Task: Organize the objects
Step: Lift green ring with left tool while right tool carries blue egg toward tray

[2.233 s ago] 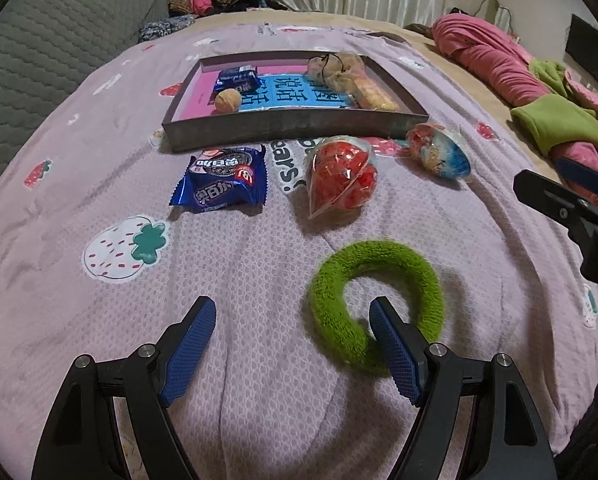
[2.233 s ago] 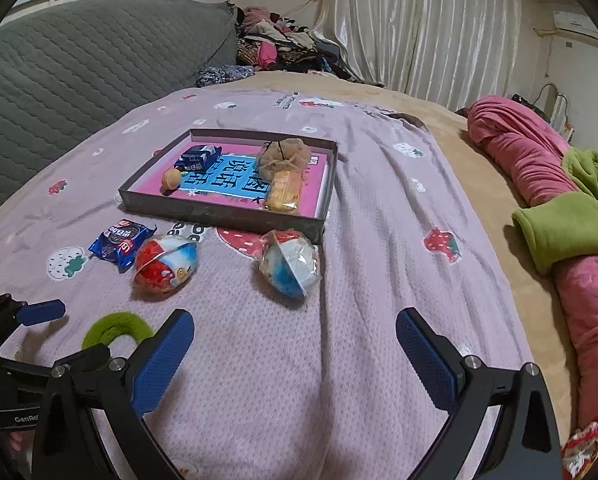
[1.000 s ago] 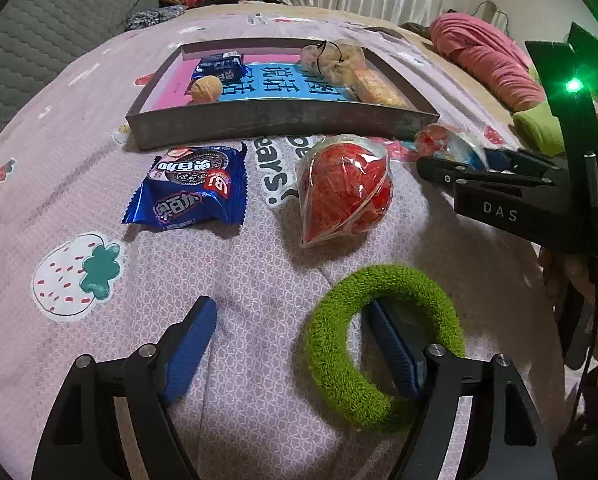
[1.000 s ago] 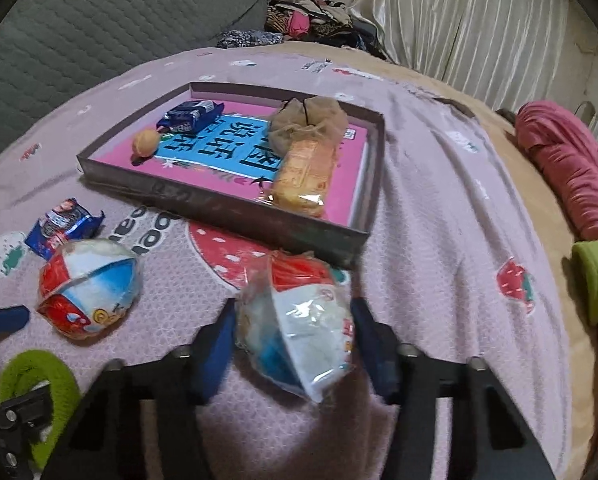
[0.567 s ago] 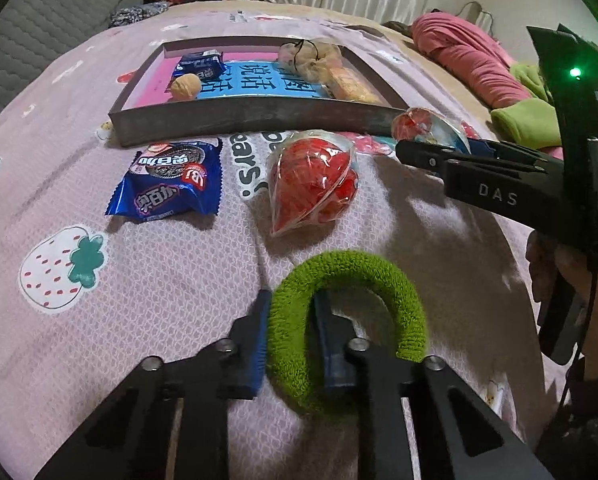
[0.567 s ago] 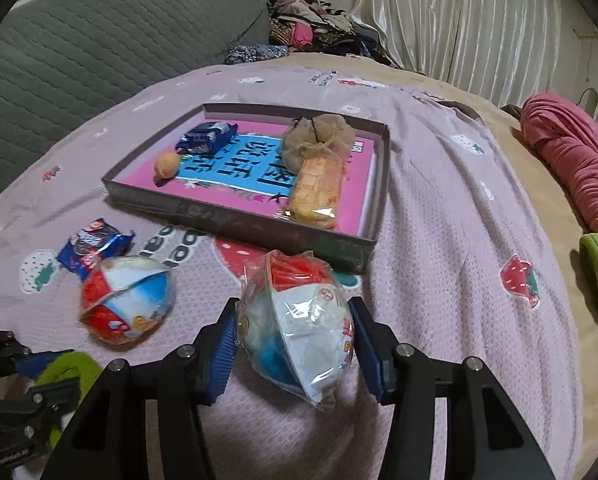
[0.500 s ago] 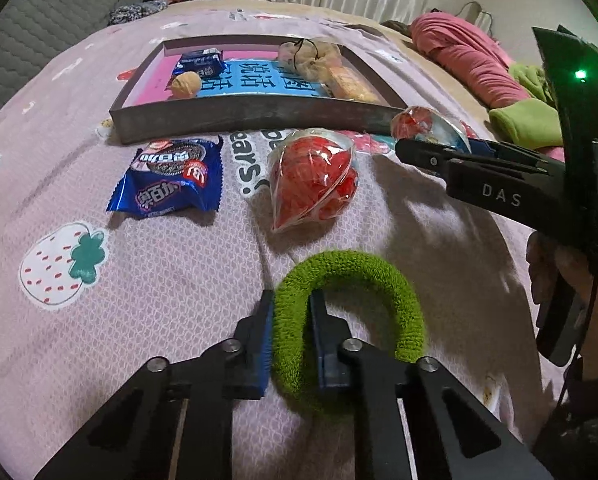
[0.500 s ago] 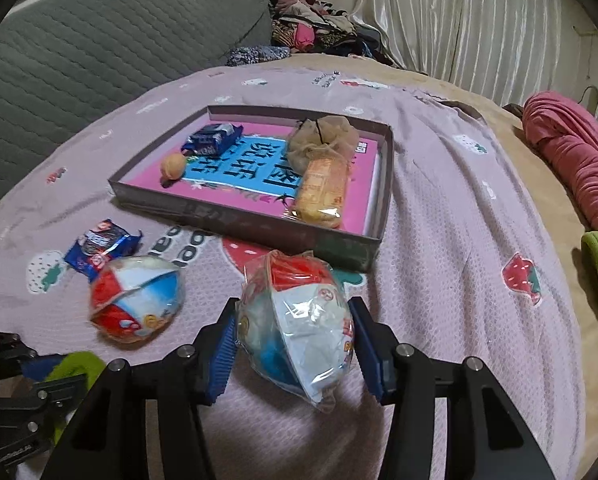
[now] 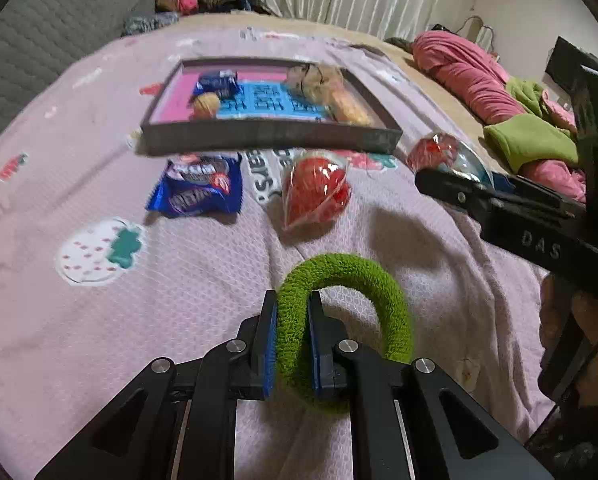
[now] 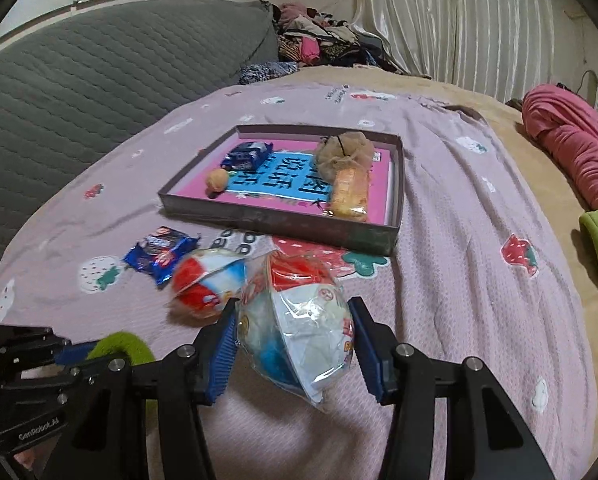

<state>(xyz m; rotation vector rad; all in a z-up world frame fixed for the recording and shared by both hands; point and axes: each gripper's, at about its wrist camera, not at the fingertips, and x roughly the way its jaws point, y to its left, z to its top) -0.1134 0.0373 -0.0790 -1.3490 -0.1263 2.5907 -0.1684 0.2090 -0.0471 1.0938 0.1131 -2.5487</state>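
My left gripper (image 9: 291,344) is shut on the left side of a fuzzy green ring (image 9: 363,280) and holds it just above the pink bedspread. My right gripper (image 10: 293,344) is shut on a plastic-wrapped white, blue and red ball (image 10: 299,320) and holds it off the bed; it also shows at the right of the left wrist view (image 9: 447,156). A second wrapped red ball (image 9: 315,196) and a blue cookie packet (image 9: 197,194) lie in front of the shallow grey tray (image 9: 267,136). The tray (image 10: 283,222) holds a small blue packet, a round nut, a mesh pouch and a wrapped bun.
A grey quilted sofa back (image 10: 79,92) runs along the left. A rolled pink blanket (image 10: 571,148) and green cloth (image 9: 531,140) lie at the right. A clothes pile (image 10: 319,44) and curtains are at the far end.
My left gripper closed on the green ring and lifted it slightly. My right gripper closed on the wrapped ball and raised it; both views have risen and pulled back.
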